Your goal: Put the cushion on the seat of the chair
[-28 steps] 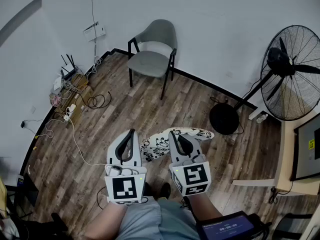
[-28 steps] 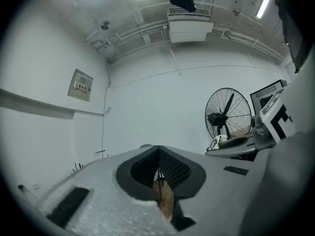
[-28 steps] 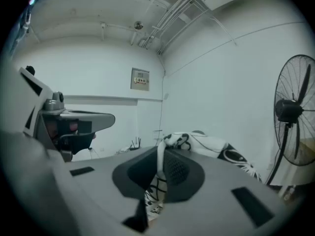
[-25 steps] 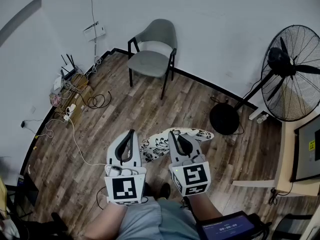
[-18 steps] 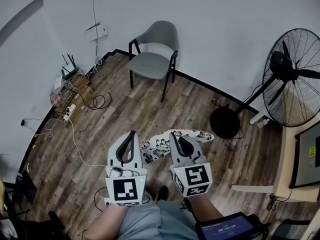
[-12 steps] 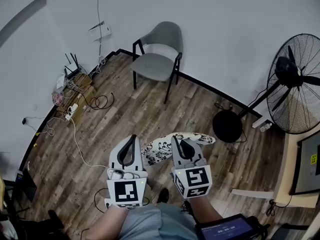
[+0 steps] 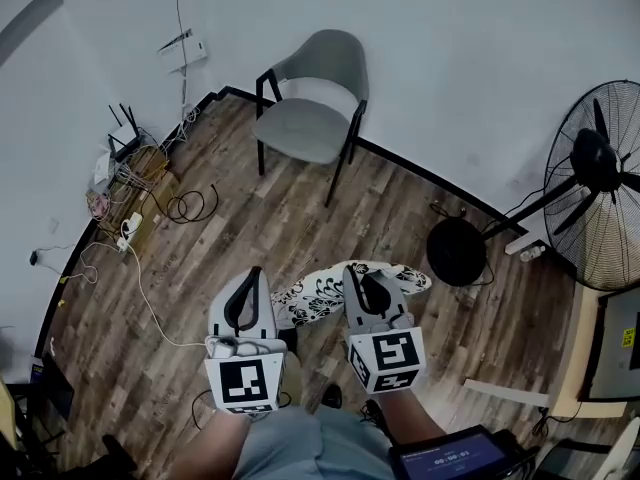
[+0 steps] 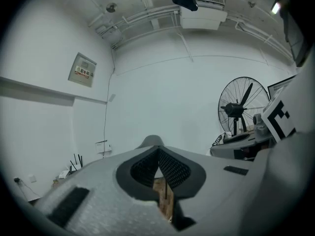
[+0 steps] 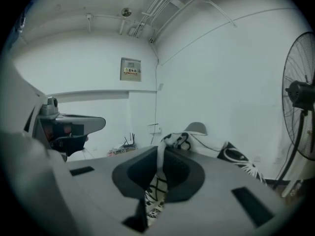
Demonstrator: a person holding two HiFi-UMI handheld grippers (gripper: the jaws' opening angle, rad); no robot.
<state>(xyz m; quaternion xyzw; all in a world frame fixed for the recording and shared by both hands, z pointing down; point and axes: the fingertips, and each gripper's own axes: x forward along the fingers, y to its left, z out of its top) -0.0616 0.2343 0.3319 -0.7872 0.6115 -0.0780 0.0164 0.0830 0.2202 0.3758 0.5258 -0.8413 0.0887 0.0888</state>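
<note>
Wood floor [image 7: 300, 218] carries a pedestal fan [image 7: 600, 198] at its right edge and a grey chair [image 7: 305, 118] at the far edge against the wall. Black-and-white patterned cushion [image 7: 325, 290] hangs over the near part of the floor, well apart from the chair, between the two tools. Right tool [image 7: 358, 273] is clamped on the cushion's edge, fabric pinched in its jaws; left tool [image 7: 250, 276] has jaws together, empty, just beside the cushion's left end.
</note>
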